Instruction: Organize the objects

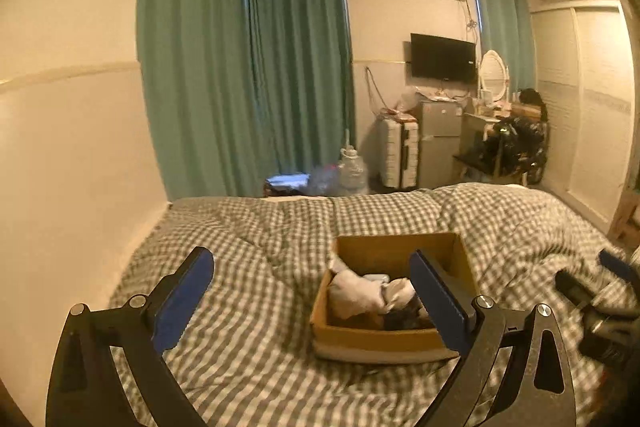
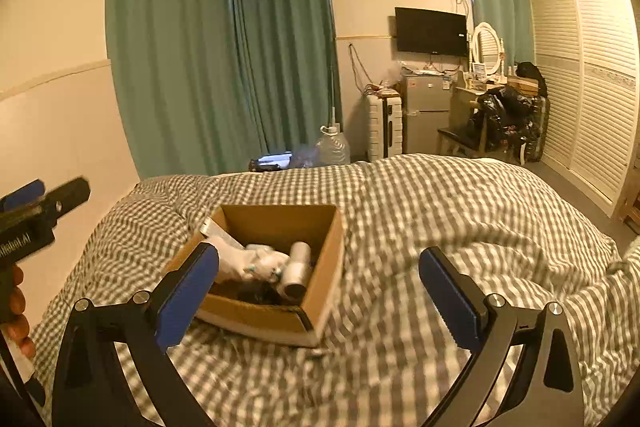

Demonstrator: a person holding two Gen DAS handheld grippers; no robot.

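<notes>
Left gripper (image 1: 312,291): spread wide, nothing held, only checked quilt (image 1: 248,267) between the blue pads (image 1: 182,301). Just inside the right-hand pad, an open cardboard box (image 1: 400,341) resting on the quilt, white cloth bundles (image 1: 360,291) inside. Right gripper (image 2: 320,291): equally wide, empty. Box (image 2: 280,323) here partly behind the left-hand finger (image 2: 188,291), a white cylinder (image 2: 298,269) among its contents. Bare quilt toward the right-hand finger. Beyond the fingertips, green curtains (image 2: 216,47).
</notes>
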